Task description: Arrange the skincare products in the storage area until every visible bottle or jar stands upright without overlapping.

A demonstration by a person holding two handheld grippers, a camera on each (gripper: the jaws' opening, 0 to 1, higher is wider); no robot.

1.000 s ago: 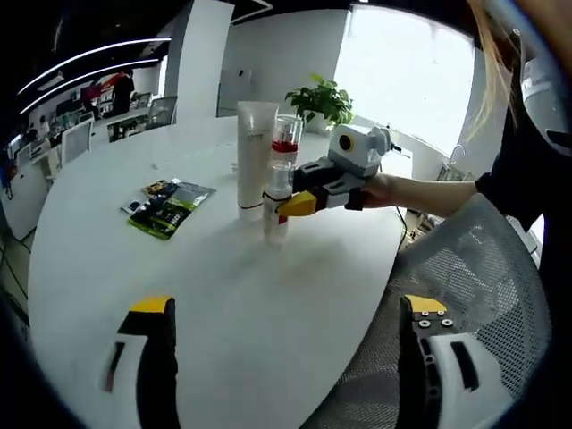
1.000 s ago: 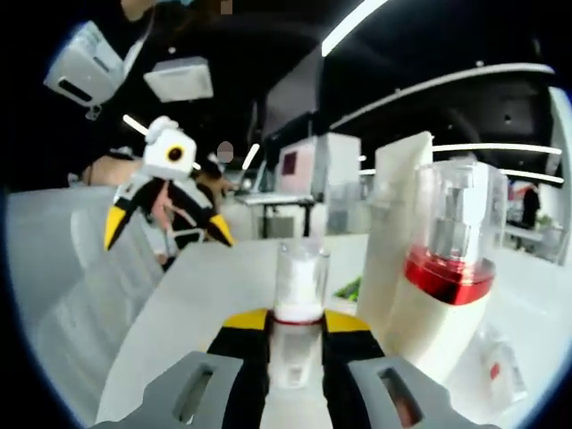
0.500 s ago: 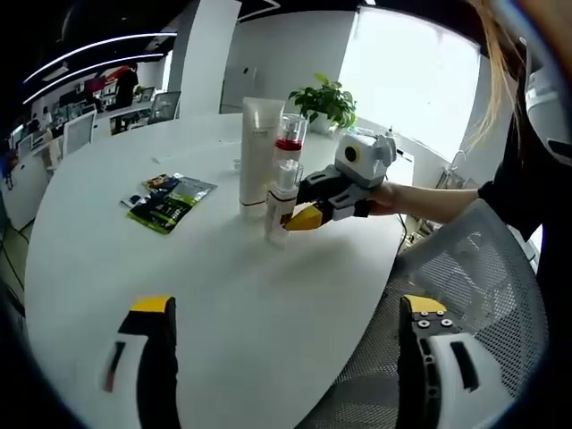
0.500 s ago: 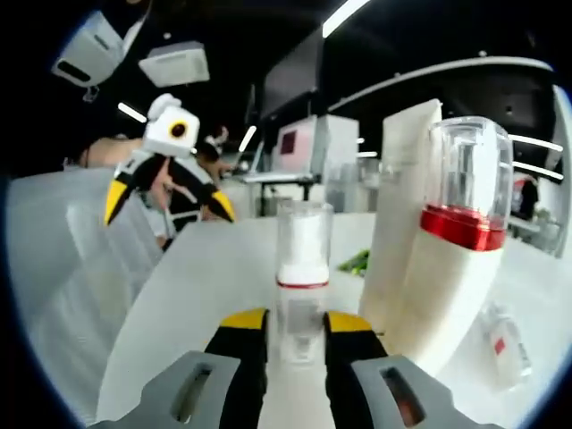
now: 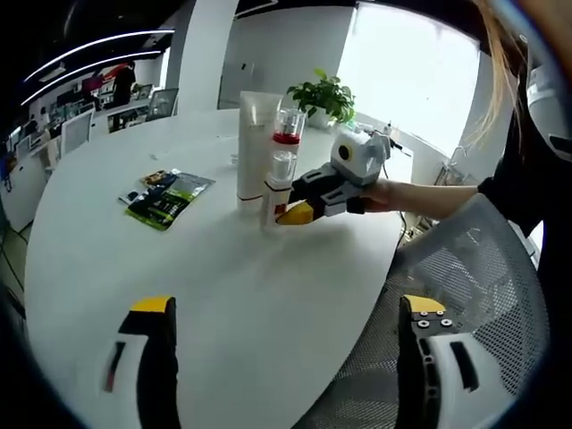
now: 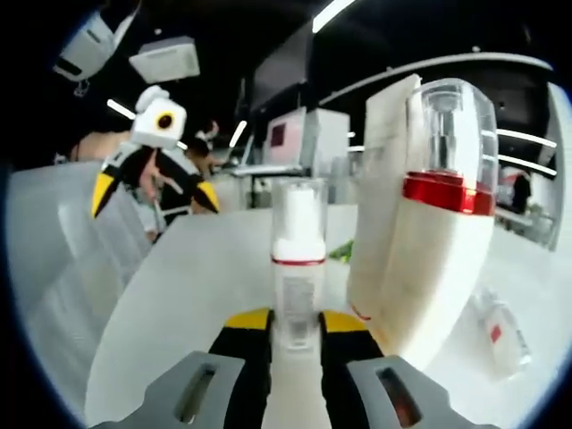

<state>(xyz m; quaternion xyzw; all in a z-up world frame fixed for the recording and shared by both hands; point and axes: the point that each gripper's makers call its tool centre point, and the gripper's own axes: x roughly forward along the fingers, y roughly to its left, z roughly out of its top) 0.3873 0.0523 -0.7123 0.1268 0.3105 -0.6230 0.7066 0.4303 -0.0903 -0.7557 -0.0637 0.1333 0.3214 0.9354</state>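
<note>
three bottles (image 5: 273, 190) upright on white round table (image 5: 223, 277), office behind.

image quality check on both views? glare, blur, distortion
Left gripper view: the window is blown out white, its glare washing the table; fisheye curves the table edge. Right gripper view: dark ceiling with bright strip lights, the small bottle in the right gripper is soft, and the red-banded bottle bulges and leans from distortion.
</note>
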